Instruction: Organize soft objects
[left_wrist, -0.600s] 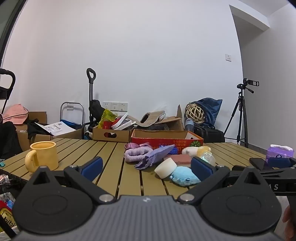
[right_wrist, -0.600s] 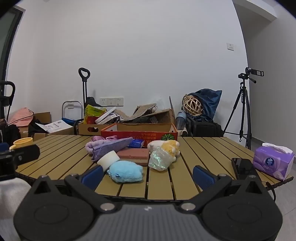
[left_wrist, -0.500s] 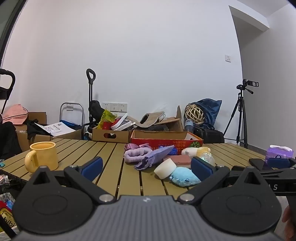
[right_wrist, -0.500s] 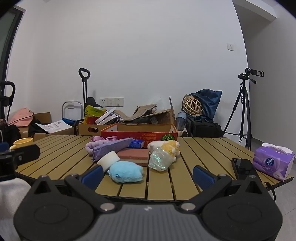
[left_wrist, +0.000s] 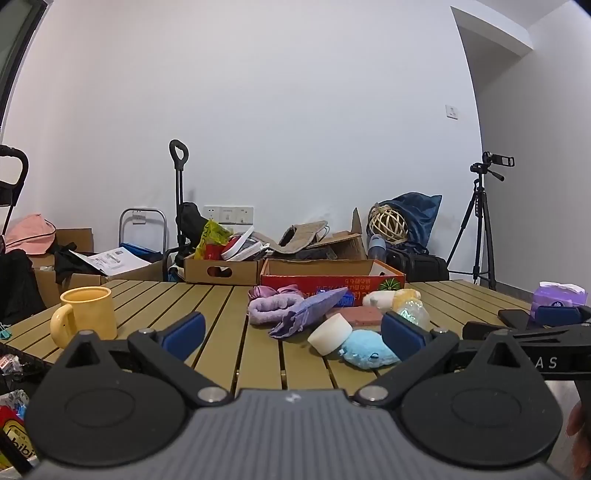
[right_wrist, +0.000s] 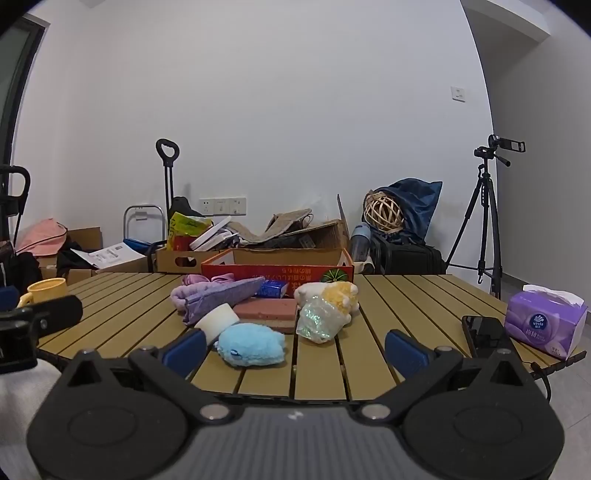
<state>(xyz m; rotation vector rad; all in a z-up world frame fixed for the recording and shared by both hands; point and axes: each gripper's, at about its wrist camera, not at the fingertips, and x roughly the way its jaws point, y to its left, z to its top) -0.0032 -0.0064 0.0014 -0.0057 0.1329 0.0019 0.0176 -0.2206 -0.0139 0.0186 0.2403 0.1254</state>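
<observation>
Mug: a yellow mug (left_wrist: 86, 314) stood at the far left of the slatted table (left_wrist: 221, 332), handle toward me, well apart from the soft pile.
Left gripper: my left gripper (left_wrist: 293, 330) hung at the near table edge with its blue pads (left_wrist: 184, 330) spread wide and nothing between them; released.
Lilac towel: a rolled lilac towel (right_wrist: 184, 295) lay at the left end of the pile, with a pink cloth (right_wrist: 207, 278) just behind it.
Purple cloth: a flat purple cloth (right_wrist: 221, 297) leaned across the towel, its tip pointing right.
White puck: a round white sponge (right_wrist: 218, 319) sat tilted in front of the cloth, touching the blue plush.
Blue plush: a light blue plush (right_wrist: 253, 345) lay nearest me, just beyond my right gripper's left pad.
Brick sponge: a flat reddish sponge block (right_wrist: 269, 310) lay behind the plush.
Glitter bag: an iridescent crinkled bag (right_wrist: 319, 321) rested against a white-and-yellow plush (right_wrist: 332, 291).
Box: a red cardboard box (right_wrist: 277, 269) stood at the far table edge, behind the pile.
Right gripper: my right gripper (right_wrist: 295, 352) faced the pile, jaws fully apart, holding nothing.
Phone: a dark phone (right_wrist: 484, 332) lay flat at the right.
Tissues: a purple tissue pack (right_wrist: 543, 325) sat beside the phone at the table's right edge.
</observation>
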